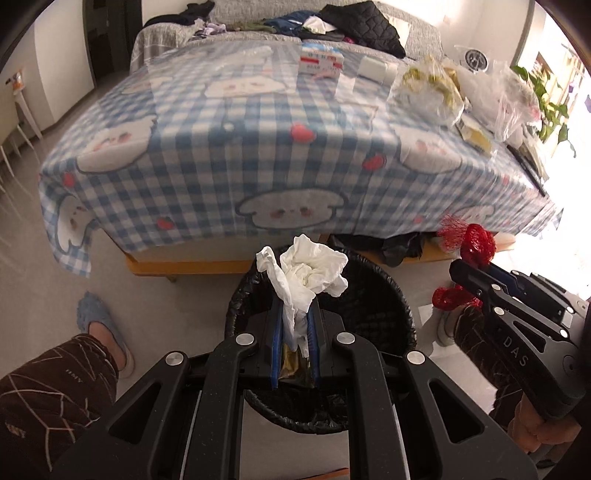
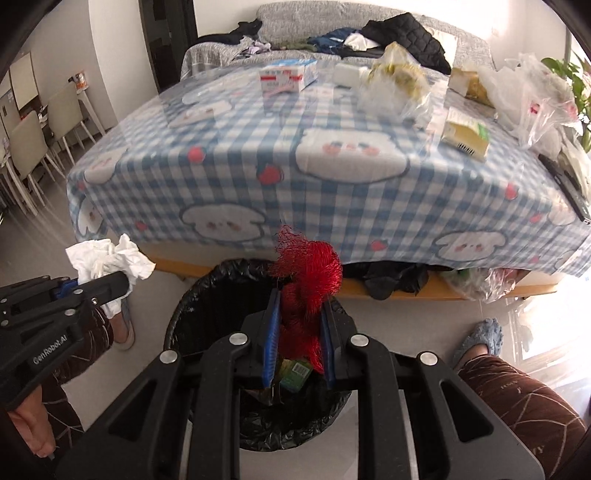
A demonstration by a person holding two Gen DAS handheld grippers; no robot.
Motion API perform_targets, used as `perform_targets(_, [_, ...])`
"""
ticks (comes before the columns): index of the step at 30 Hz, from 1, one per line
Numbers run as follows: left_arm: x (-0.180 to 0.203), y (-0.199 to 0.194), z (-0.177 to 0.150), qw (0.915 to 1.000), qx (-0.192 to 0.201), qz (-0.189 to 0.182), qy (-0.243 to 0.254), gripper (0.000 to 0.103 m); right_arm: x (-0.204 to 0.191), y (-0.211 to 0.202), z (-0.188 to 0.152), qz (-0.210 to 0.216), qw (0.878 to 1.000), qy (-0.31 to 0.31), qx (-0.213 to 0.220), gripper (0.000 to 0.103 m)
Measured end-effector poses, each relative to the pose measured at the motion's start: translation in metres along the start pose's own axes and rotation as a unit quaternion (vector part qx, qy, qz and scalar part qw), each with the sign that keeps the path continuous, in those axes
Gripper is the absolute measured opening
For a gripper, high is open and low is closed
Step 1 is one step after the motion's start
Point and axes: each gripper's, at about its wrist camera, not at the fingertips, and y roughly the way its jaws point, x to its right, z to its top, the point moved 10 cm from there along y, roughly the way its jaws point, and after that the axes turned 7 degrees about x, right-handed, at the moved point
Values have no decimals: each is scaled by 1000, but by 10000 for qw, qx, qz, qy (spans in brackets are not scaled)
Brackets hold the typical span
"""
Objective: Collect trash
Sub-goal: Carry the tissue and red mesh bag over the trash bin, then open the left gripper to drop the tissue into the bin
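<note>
My left gripper (image 1: pixel 295 325) is shut on a crumpled white tissue (image 1: pixel 308 271) and holds it above the black-lined trash bin (image 1: pixel 384 306). My right gripper (image 2: pixel 300 321) is shut on a red mesh net bag (image 2: pixel 308 269) and holds it above the same bin (image 2: pixel 192 317). Some packaging lies inside the bin (image 2: pixel 295 374). In the left wrist view the right gripper (image 1: pixel 476 273) with the red net (image 1: pixel 476 240) is at the right. In the right wrist view the left gripper (image 2: pixel 123 284) with the tissue (image 2: pixel 110 258) is at the left.
A low table with a blue checked cloth (image 1: pixel 229 147) stands behind the bin, with boxes (image 2: pixel 288 75), plastic bags (image 2: pixel 399 81) and a yellow packet (image 2: pixel 465 136) on it. A sofa with clothes (image 2: pixel 399 33) is behind. My slippered feet (image 1: pixel 103 328) (image 2: pixel 480 339) flank the bin. Dining chairs (image 2: pixel 33 147) stand left.
</note>
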Motion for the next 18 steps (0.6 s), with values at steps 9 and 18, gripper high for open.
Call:
perform_targets(9, [-1, 34, -21, 9996, -254, 72, -43, 11, -1, 40, -26, 101, 9993, 127, -350, 18])
perform_targets(18, [-5, 67, -35, 9990, -425, 116, -108, 11, -8, 65, -36, 84, 9990, 92, -428, 18])
